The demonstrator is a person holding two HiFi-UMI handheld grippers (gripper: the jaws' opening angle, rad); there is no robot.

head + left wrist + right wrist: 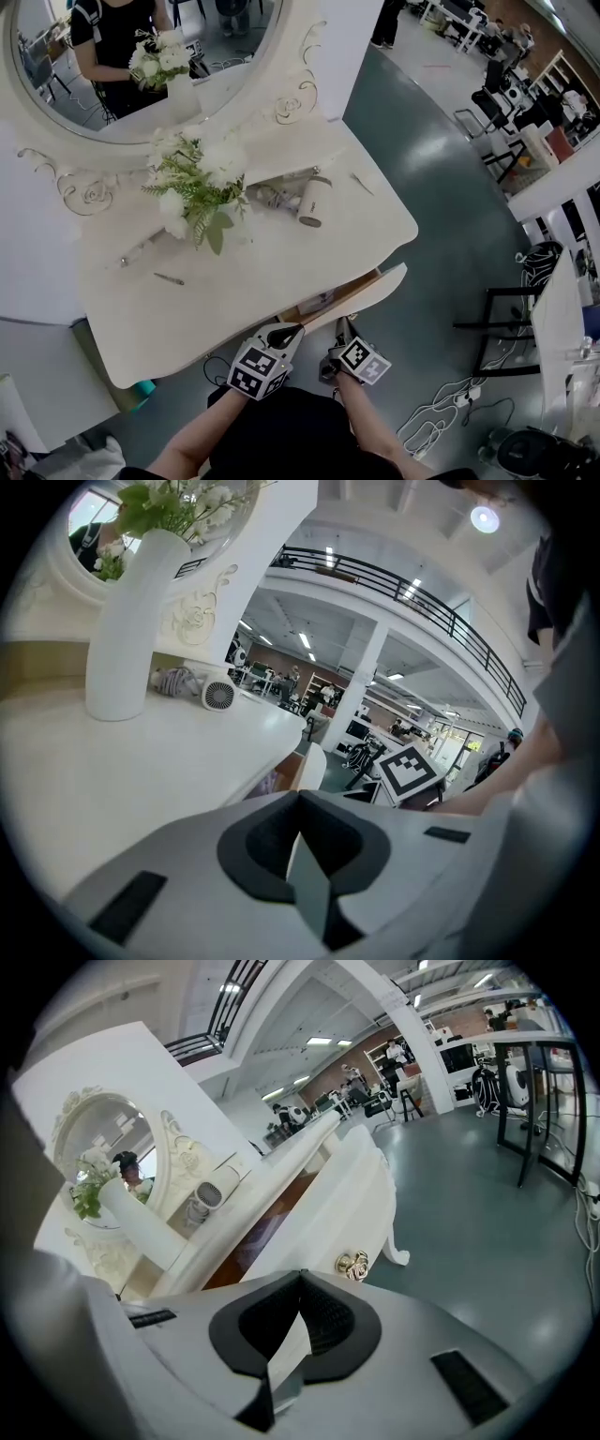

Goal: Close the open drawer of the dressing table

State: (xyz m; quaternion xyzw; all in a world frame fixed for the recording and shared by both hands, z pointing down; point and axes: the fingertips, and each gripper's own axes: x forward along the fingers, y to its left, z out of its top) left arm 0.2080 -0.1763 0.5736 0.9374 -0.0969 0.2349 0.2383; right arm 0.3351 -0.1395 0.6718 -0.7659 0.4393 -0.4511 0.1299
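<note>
One broad white counter [281, 272] filled the middle of the room, its oval mirror [141, 103] rising at the back in a carved frame. Under the counter's front right edge the drawer [361, 295] stood pulled out, brown wood showing behind its white front. A tall white vase of white flowers [202, 187] stood upright near the middle of the top, and a white hair dryer [309, 202] lay on its side just to the right of it. Below the drawer, close to the person's body, the left hand-held gripper [286, 333] and the right hand-held gripper [342, 328] sat side by side, both pointing at the drawer front. Each had its jaws pressed together with nothing between them. From the right hand-held gripper's own view, the small golden rose-shaped knob [353, 1265] showed just beyond its tips, seemingly not touched.
</note>
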